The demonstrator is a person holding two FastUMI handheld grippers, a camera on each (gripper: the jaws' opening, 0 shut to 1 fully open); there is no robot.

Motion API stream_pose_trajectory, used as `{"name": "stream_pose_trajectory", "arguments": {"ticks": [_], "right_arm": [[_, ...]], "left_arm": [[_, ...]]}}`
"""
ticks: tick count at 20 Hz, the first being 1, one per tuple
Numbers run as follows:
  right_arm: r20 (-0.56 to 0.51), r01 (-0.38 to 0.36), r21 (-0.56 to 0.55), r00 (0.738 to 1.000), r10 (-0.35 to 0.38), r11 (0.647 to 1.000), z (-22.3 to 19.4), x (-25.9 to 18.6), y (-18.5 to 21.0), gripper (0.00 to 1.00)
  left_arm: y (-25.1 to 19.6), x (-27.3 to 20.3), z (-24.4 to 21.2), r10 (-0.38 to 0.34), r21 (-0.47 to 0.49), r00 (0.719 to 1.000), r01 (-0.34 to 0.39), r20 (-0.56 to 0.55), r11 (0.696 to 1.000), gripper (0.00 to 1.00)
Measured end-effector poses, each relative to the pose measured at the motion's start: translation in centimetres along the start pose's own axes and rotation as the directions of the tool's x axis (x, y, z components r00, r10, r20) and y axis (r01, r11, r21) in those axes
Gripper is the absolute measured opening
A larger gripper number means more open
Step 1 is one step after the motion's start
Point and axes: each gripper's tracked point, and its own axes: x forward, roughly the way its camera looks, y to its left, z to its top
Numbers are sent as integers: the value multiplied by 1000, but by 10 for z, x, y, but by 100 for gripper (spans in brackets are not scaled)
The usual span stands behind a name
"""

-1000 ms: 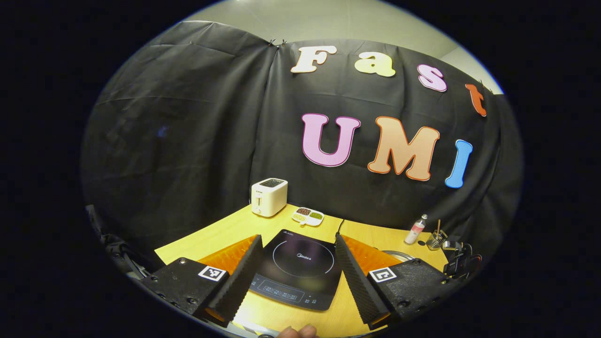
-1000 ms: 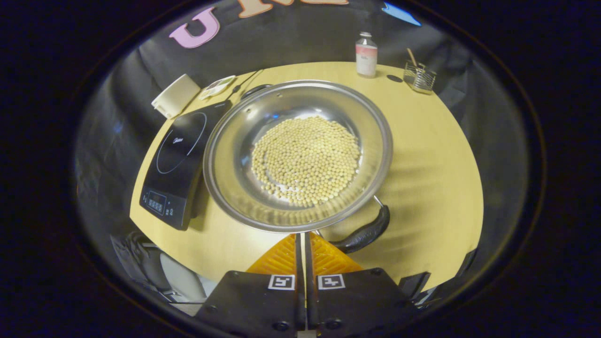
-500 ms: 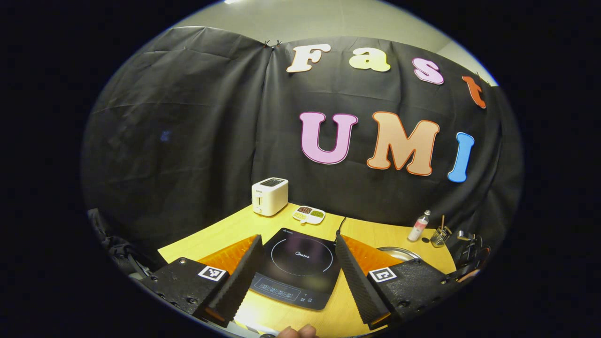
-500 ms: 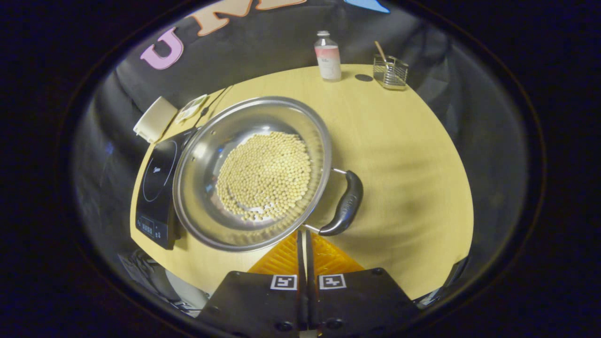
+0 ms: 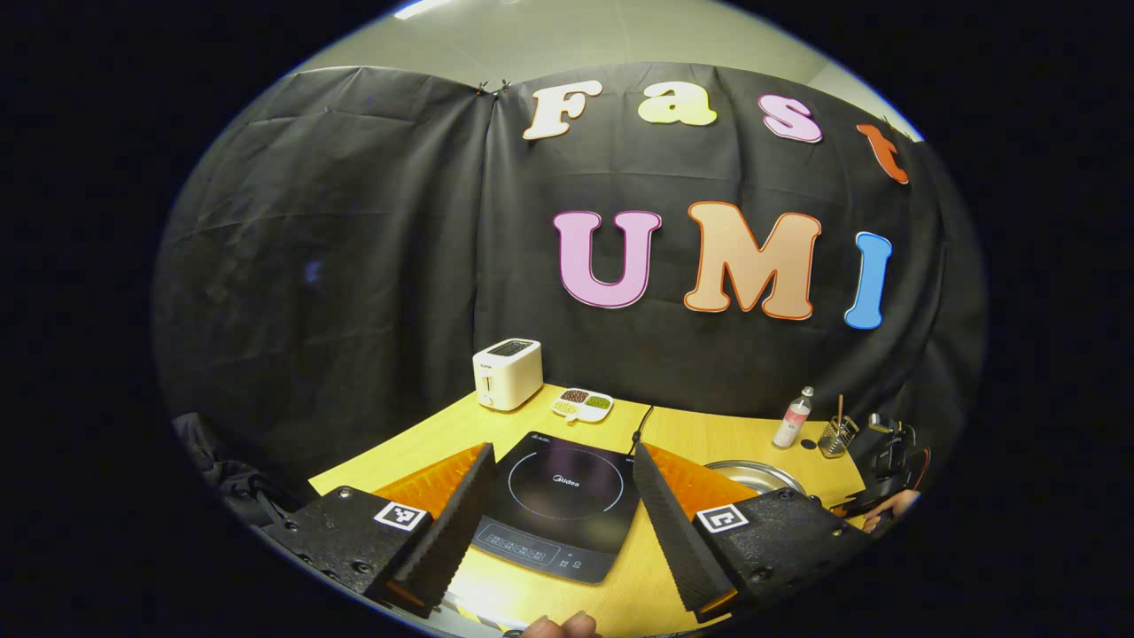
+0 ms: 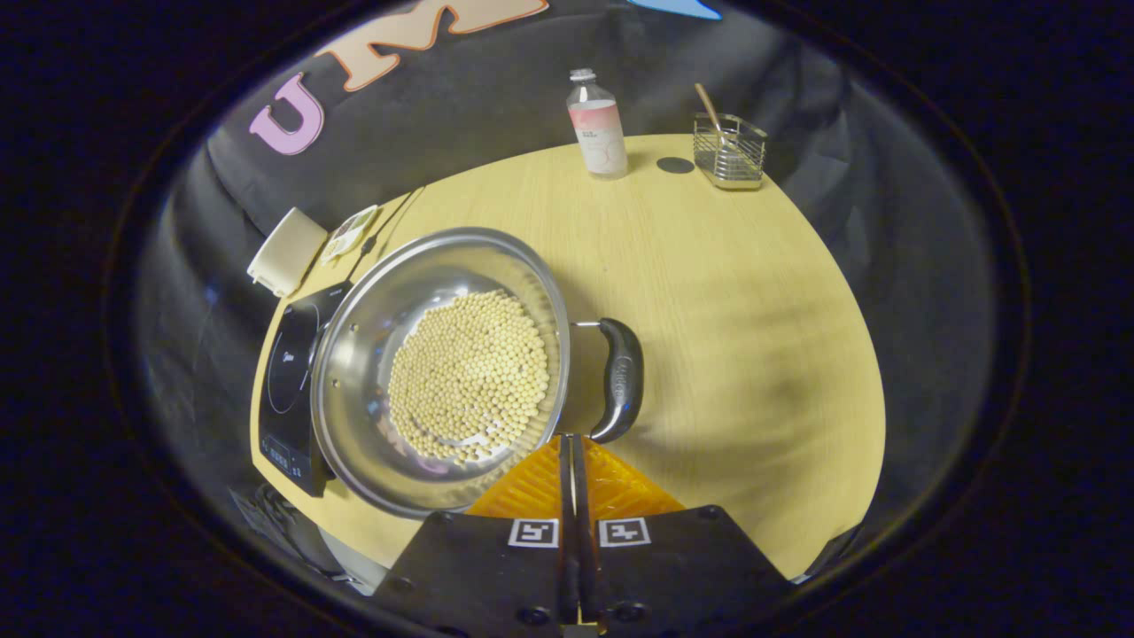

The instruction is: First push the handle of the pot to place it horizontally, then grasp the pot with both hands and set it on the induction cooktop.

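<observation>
A wide steel pot (image 6: 354, 354) holding pale round beans (image 6: 465, 372) sits on the yellow table, its left rim over the black induction cooktop (image 6: 288, 372). A black side handle (image 6: 620, 377) sticks out on the pot's right. My right gripper (image 6: 571, 443) is shut, its tips just at the handle's near end and the pot's rim. In the left gripper view my left gripper (image 5: 558, 509) stands open above the cooktop (image 5: 558, 496), with nothing between its fingers. The pot's rim (image 5: 753, 474) shows to the right of it.
A white toaster (image 5: 507, 374) and a small divided dish (image 5: 582, 404) stand at the back left. A bottle (image 6: 595, 124), a dark cap (image 6: 675, 165) and a wire holder (image 6: 728, 149) with a stick stand at the back right. A fingertip (image 5: 558, 627) shows at the table's near edge.
The pot has turned, so its black handle swung from the near side round to the right. The right gripper stayed shut by it. The left gripper barely moved.
</observation>
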Motion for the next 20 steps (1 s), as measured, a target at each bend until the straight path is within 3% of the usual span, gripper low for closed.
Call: {"name": "stream_pose_trajectory", "arguments": {"ticks": [1, 3, 4, 5, 8, 9, 13, 20], "right_arm": [[1, -5, 6, 1000, 5, 1000, 1, 1, 0, 0], [5, -15, 9, 1000, 15, 1000, 4, 2, -1, 2], [6, -21, 11, 1000, 20, 1000, 5, 2, 0, 2], [4, -24, 11, 1000, 24, 1000, 4, 2, 0, 2], [29, -27, -19, 999, 28, 999, 4, -5, 3, 3], [42, -22, -27, 999, 23, 999, 4, -8, 3, 0], [113, -4, -27, 994, 7, 1000, 15, -17, 11, 3], [196, 103, 48, 974, -110, 994, 39, -31, 11, 0]], "left_arm": [[-1, -1, 1, 1, 12, 1000, -1, 1, 1000, 95], [-4, -3, 2, 4, 26, 1000, -4, -1, 1000, 95], [-6, -3, 1, 4, 27, 1000, -4, -7, 1000, 90], [-9, -1, 0, 0, 27, 1000, 1, -16, 1000, 95], [-22, 9, -4, -30, 37, 999, 31, -32, 999, 95], [-29, 15, -5, -49, 46, 998, 51, -39, 998, 95], [-55, 45, -15, -150, 67, 986, 155, -68, 986, 95], [-78, 99, -36, -310, 30, 942, 316, -127, 948, 95]]}}
